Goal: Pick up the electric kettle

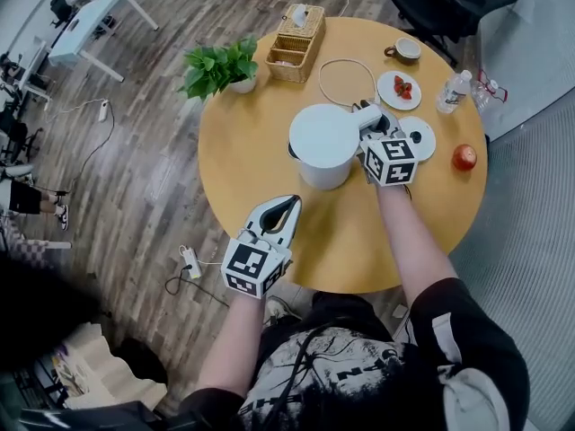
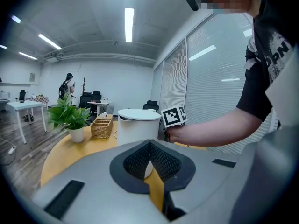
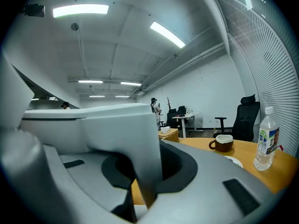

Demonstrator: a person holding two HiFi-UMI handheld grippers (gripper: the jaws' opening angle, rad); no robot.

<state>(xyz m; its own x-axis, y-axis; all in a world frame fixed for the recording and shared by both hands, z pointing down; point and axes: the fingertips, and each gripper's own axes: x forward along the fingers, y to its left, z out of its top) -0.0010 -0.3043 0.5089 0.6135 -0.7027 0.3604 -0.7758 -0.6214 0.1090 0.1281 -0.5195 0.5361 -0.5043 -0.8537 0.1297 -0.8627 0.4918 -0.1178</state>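
1. Electric kettle [image 1: 323, 144], white with its lid on, stands upright near the middle of the round yellow desk [image 1: 269, 187].
2. Right claw [image 1: 364, 115] is at the kettle's right side, and in the right gripper view it is clamped on the white handle [image 3: 135, 139], with a dark pad pressing on each side.
3. Left claw [image 1: 289, 205] hangs over the near edge of the desk, apart from the kettle. Its tips are pressed together with nothing between them, and it points towards the kettle's body [image 2: 138, 125].
4. Behind the kettle sit a potted plant [image 1: 220, 65] and a wicker basket [image 1: 296, 39].
5. Off to the right there's a brown cup [image 1: 406, 49], a plate [image 1: 399, 90] with red fruit on it, and a water bottle [image 1: 454, 91] near the rim.
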